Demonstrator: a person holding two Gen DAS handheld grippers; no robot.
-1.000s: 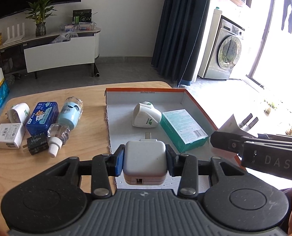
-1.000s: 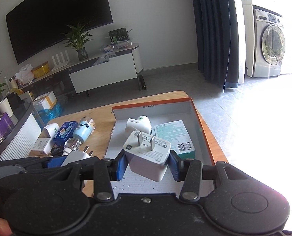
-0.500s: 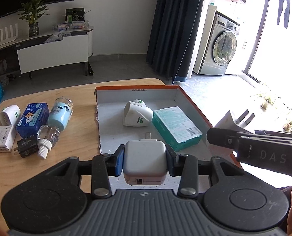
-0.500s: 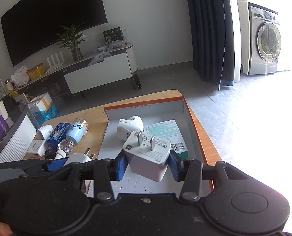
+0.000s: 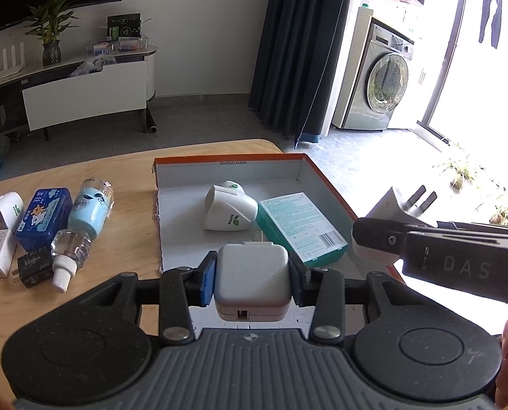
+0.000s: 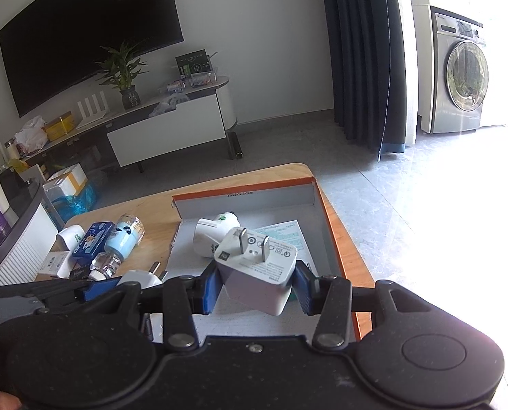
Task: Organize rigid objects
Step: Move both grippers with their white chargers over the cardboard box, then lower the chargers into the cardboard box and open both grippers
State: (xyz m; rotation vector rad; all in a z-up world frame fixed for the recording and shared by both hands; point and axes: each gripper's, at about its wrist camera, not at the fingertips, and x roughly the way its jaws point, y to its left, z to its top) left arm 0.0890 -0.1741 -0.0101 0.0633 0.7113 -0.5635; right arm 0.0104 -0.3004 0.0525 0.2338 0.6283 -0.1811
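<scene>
Item: two white chargers, one per hand-held gripper, both held above the open box (image 5: 325, 184) on the table (image 5: 124, 171).

Left hand-held gripper (image 5: 252, 278): closed on the rounded charger (image 5: 252, 273) across its flat sides. We see its port facing the camera and its prongs pointing away, toward the teal carton (image 5: 300, 227). Long axis runs along the fingers, sloping down into the box.

Right hand-held gripper (image 6: 255, 282): closed on the square charger (image 6: 259, 270), which sits skewed between the pads. Prongs point up and away, over the white diffuser (image 6: 214, 235).

Risks, as we judge them: the skewed charger is gripped near its corners and could twist or slip on release, landing on the diffuser or carton. The two grippers are close together; lowering both at once could knock one against the other. Free floor in the box is limited to the near side.
</scene>
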